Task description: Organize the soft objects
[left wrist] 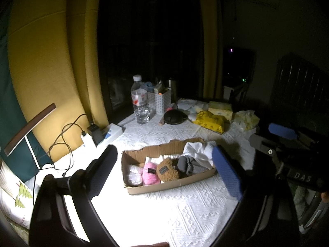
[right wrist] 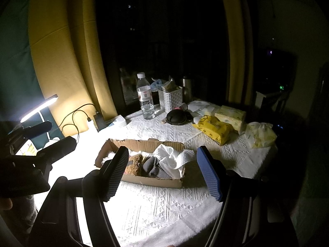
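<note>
Already the cardboard box [left wrist: 167,182] on the bench [left wrist: 185,216] holds most of the soft things, left to right: a white fluffy piece [left wrist: 134,175], a pink plush [left wrist: 151,174], a brown plush [left wrist: 167,169], grey cloth [left wrist: 188,164] and a white towel [left wrist: 198,151]. The task looks nearly done; the yellow packs [right wrist: 213,129] at the far right may remain. The left gripper [left wrist: 164,170] and the right gripper [right wrist: 164,174] both hang empty before the box, fingers wide apart. Only the left wrist view shows the pink plush; the right wrist view alone shows the desk lamp [right wrist: 39,109] lit.
</note>
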{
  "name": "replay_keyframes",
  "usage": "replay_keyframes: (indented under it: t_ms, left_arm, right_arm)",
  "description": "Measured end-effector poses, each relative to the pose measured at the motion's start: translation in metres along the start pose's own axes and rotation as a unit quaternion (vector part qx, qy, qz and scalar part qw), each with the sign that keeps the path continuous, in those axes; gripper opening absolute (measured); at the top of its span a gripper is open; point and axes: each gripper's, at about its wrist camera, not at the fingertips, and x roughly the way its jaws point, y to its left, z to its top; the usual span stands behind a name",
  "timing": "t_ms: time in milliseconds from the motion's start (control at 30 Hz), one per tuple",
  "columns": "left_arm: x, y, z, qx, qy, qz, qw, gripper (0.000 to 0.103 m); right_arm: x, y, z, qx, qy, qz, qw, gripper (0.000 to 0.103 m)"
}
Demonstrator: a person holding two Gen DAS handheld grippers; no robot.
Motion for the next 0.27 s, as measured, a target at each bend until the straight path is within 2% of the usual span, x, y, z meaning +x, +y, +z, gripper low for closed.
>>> replay_keyframes:
  t_ms: [267]
  left_arm:
    - [0.018,-0.007,0.003,0.015,0.003,0.003,0.9999,0.094]
  right_arm:
    - [0.011,-0.001,-0.003,0.001,0.01,-0.001,1.0,0.072]
